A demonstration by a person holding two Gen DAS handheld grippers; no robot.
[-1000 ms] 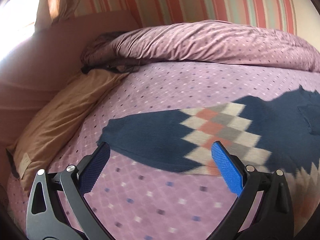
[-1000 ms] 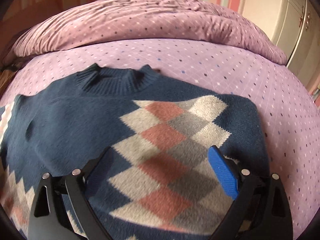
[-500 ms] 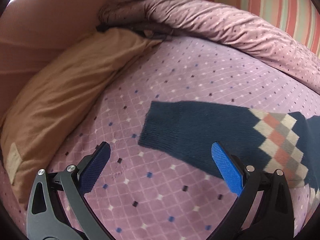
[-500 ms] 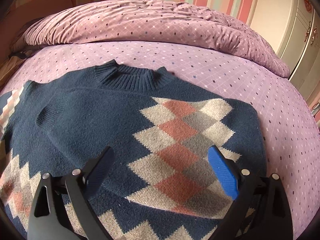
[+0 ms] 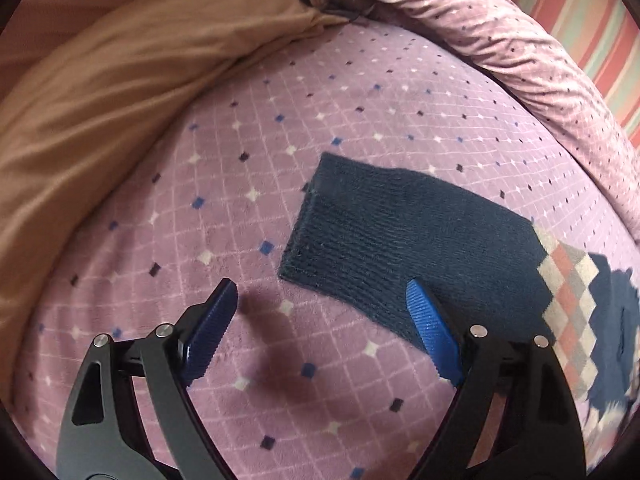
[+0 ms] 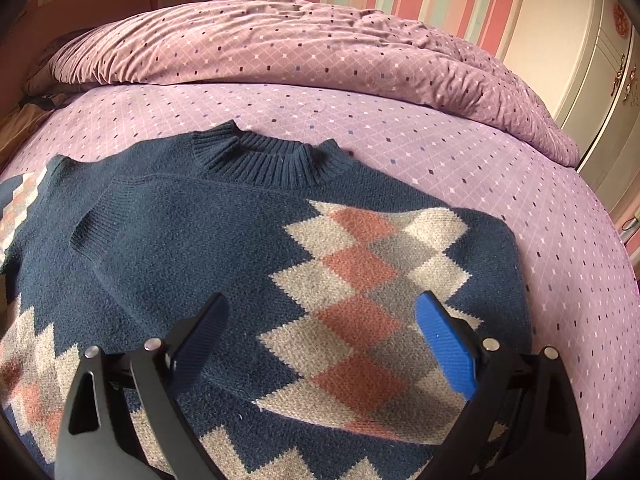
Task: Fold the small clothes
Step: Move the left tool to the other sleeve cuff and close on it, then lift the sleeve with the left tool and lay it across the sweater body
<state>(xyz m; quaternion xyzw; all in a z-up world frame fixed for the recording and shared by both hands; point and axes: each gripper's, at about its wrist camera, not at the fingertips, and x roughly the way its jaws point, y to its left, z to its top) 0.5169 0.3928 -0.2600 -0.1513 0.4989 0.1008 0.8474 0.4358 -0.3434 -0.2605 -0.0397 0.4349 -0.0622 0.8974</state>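
Note:
A navy knitted sweater (image 6: pixel 192 248) with a diamond pattern in beige, coral and grey lies flat on the purple bed cover, collar (image 6: pixel 268 156) away from me. One sleeve is folded across its chest under my right gripper (image 6: pixel 324 320), which hovers open above it with nothing between its fingers. In the left wrist view the other sleeve (image 5: pixel 404 236) stretches out over the cover, its cuff end (image 5: pixel 308 224) toward the left. My left gripper (image 5: pixel 320 300) hangs low over the cuff's near corner; its jaws are closing, wide apart, its right blue pad (image 5: pixel 428 328) over the sleeve's near edge.
A tan pillow (image 5: pixel 104 92) lies at the left of the bed cover (image 5: pixel 280 112). A rolled purple duvet (image 6: pixel 304 48) runs along the far side under a striped wall. A cream cabinet (image 6: pixel 600 64) stands at the right.
My left gripper swung left along the sleeve to its cuff, dropped closer to the bed, and its fingers narrowed a little. The right gripper stayed over the sweater's chest, shifting only slightly.

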